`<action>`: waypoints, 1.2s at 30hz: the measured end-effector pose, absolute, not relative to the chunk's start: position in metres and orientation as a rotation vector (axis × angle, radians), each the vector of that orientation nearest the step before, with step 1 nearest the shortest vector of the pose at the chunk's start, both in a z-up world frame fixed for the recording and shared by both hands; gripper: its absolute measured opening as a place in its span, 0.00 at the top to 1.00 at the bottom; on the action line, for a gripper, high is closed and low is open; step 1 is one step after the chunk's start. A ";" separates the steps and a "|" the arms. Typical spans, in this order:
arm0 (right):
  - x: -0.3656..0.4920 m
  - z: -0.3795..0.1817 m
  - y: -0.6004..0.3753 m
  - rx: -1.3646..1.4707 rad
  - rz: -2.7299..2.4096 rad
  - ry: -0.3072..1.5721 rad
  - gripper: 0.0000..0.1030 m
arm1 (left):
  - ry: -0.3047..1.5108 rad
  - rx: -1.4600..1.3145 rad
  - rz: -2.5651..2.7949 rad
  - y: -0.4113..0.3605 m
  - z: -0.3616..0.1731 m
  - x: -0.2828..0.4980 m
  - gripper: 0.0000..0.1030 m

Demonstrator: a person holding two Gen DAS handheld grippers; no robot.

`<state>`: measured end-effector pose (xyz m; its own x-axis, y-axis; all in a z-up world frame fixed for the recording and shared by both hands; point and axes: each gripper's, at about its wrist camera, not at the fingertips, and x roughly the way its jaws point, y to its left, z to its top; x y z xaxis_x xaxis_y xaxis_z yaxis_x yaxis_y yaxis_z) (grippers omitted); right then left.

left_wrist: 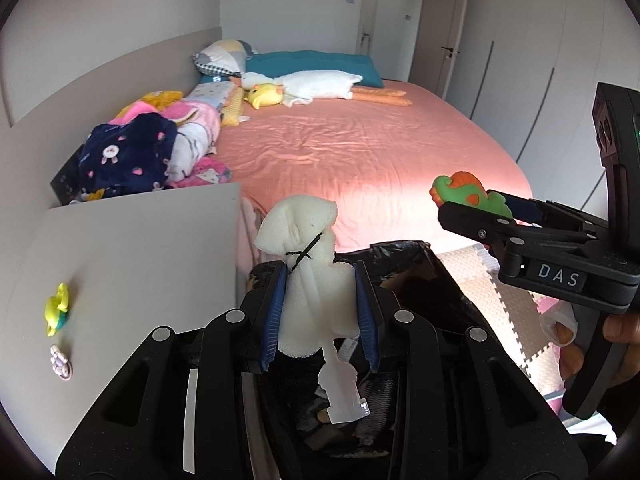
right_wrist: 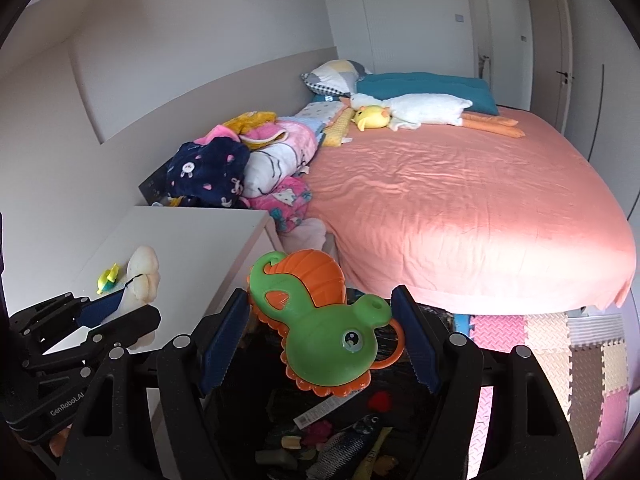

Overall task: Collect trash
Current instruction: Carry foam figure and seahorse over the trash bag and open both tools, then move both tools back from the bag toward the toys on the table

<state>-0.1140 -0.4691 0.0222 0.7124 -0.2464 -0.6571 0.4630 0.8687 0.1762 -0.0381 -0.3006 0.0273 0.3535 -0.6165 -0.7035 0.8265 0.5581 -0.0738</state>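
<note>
My left gripper (left_wrist: pixel 320 292) is shut on a lump of white foam (left_wrist: pixel 304 240) bound with a black tie; a white plastic tag hangs below it. It hovers over the bin with a black liner (left_wrist: pixel 432 276), which holds several scraps. My right gripper (right_wrist: pixel 320 320) is shut on a green and orange plastic toy (right_wrist: pixel 320 344), also above the bin's black liner (right_wrist: pixel 440 316). In the left wrist view the right gripper (left_wrist: pixel 480 216) and its toy (left_wrist: pixel 460 192) are at the right. The left gripper (right_wrist: pixel 132 312) and foam (right_wrist: pixel 144 272) show at the left of the right wrist view.
A white bedside table (left_wrist: pixel 140 260) left of the bin carries a small yellow-green toy (left_wrist: pixel 56 308) and a small pale trinket (left_wrist: pixel 60 364). Beyond lies a bed with a salmon sheet (left_wrist: pixel 360 148), piled clothes (left_wrist: pixel 152 148) and plush toys (left_wrist: pixel 312 84). Foam floor mats (left_wrist: pixel 508 304) lie right.
</note>
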 end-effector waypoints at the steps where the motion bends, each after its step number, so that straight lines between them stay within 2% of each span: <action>1: -0.117 0.022 -0.472 0.349 -0.408 0.669 0.28 | 0.756 0.325 -0.964 -0.304 0.027 -0.040 0.68; 3: -0.122 0.022 -0.477 0.366 -0.414 0.667 0.28 | 0.766 0.338 -0.988 -0.310 0.025 -0.043 0.65; 4: -0.125 0.021 -0.480 0.382 -0.419 0.667 0.27 | 0.782 0.352 -1.001 -0.313 0.022 -0.045 0.44; 5: -0.128 0.021 -0.484 0.396 -0.439 0.662 0.23 | 0.790 0.373 -0.996 -0.317 0.020 -0.047 0.08; 6: -0.131 0.022 -0.486 0.400 -0.466 0.651 0.14 | 0.777 0.381 -0.984 -0.317 0.019 -0.051 0.07; 7: -0.135 0.023 -0.488 0.403 -0.492 0.634 0.12 | 0.753 0.384 -0.988 -0.316 0.019 -0.055 0.06; 20: -0.137 0.024 -0.491 0.410 -0.482 0.628 0.12 | 0.779 0.381 -0.967 -0.308 0.015 -0.052 0.06; 36: -0.095 0.019 -0.459 0.365 -0.360 0.667 0.12 | 0.814 0.337 -0.847 -0.271 0.010 -0.033 0.06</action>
